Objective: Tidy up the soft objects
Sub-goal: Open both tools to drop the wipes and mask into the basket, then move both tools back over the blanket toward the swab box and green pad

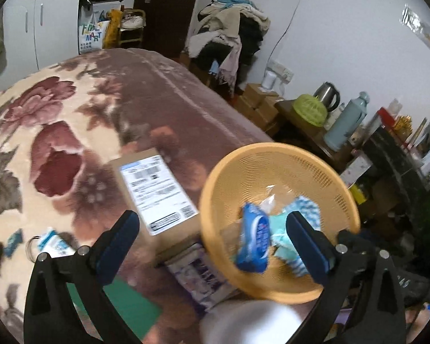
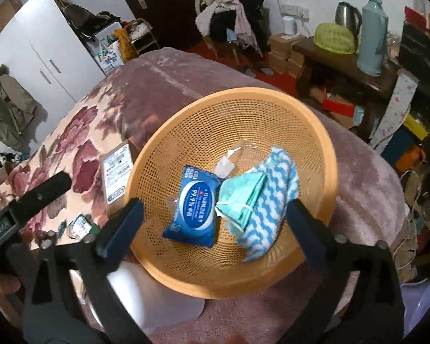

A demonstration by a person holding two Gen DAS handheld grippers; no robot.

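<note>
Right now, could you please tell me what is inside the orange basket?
The orange basket holds a blue wipes pack, a green face mask, a blue-white cloth and a clear packet. Anything beneath them is covered.

The blue wipes pack [image 2: 192, 206] lying in the orange basket [image 2: 324, 154] bears "99.9%" in large white figures inside a white oval, with a line above that seems to begin "75%"; the rest of its print is too small to read. A white bag [image 1: 91, 35] standing beyond the bed carries coloured letters ending in "MART". The cardboard box [image 1: 157, 189] on the bed has a white shipping label with barcodes, its text blurred. The left claw's black housing [image 2: 3, 226] shows a pale brand mark, not clearly legible.
</note>
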